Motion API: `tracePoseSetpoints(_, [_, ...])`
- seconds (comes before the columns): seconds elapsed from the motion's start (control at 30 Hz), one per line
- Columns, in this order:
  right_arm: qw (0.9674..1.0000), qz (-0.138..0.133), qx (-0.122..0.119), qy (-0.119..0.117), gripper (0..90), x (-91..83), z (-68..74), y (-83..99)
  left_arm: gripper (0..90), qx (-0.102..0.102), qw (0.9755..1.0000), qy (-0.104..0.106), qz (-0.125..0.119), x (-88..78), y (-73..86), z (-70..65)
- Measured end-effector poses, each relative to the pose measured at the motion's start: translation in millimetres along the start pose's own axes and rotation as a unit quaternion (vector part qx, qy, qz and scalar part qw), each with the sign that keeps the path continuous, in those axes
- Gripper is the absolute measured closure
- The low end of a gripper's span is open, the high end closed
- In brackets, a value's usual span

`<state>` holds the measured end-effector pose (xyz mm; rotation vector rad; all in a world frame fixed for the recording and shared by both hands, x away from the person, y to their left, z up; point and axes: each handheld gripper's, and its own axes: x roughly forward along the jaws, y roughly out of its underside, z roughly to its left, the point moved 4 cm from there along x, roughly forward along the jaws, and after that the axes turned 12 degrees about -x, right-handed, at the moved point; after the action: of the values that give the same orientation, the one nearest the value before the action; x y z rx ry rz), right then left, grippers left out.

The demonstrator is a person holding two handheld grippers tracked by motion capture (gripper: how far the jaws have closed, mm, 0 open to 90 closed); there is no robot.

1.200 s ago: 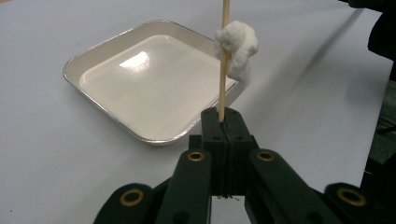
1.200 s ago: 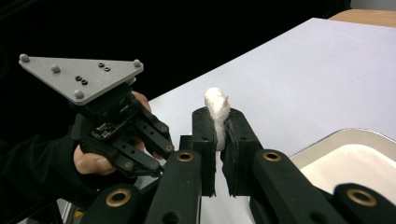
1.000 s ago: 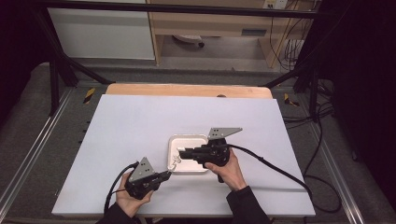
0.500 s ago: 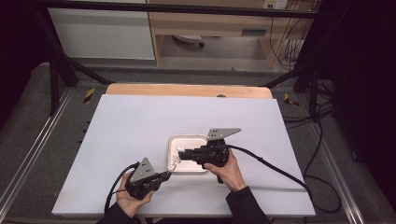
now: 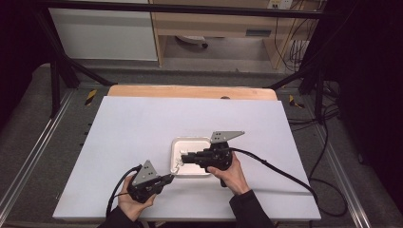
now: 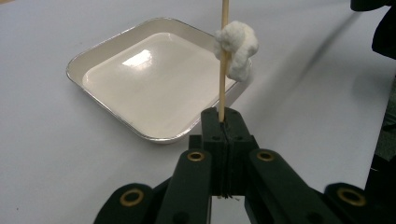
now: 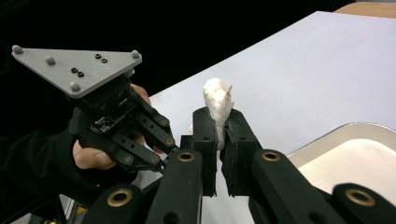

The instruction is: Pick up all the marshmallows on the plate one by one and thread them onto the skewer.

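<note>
Left gripper (image 6: 223, 122) clamping skewer (image 6: 223, 60), cotton-tipped

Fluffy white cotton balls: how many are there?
1. The cotton ball sits on the wooden stick held by the left gripper, and the right gripper pinches it, beside the foil tray.

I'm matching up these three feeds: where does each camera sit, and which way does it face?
High view: above the person's side, looking forward and down; both hands show, left gripper, right gripper.
Left gripper view: along jaws shut on the skewer, toward the tray.
Right gripper view: jaws around the cotton wad, facing the left gripper.
Shared: tray, wad.
</note>
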<state>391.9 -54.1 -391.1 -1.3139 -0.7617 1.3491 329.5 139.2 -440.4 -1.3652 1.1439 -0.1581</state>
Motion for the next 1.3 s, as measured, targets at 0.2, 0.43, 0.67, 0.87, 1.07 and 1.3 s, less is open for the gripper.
tracePoseSetpoints(0.2, [1.0000,0.005,-0.004,0.006,83.7,-1.7,-1.0,0.3,89.1,0.002,1.0000,0.006,0.000,2.2,-0.9,0.3])
tracePoseSetpoints(0.43, [0.9993,0.001,-0.017,0.032,67.4,-6.6,-0.5,-2.3,89.0,-0.003,0.9999,0.009,-0.013,0.9,-2.2,1.8])
tracePoseSetpoints(0.67, [0.9975,-0.009,-0.024,0.067,43.1,-19.1,-3.6,-3.4,89.0,-0.010,0.9998,0.005,-0.019,-1.1,-2.4,6.0])
tracePoseSetpoints(0.87, [0.9937,0.015,-0.023,0.108,24.7,-30.2,-12.7,9.3,89.0,-0.017,0.9996,0.003,-0.022,-2.0,-3.0,7.9])
tracePoseSetpoints(1.07, [0.9888,0.053,-0.028,0.137,9.5,-38.4,-21.0,25.0,88.9,-0.024,0.9995,0.001,-0.021,-3.4,-4.0,10.3])
tracePoseSetpoints(1.3, [0.9809,0.095,-0.017,0.169,4.1,-57.4,-30.3,49.3,88.9,-0.032,0.9993,0.004,-0.020,-2.7,-6.8,13.7])
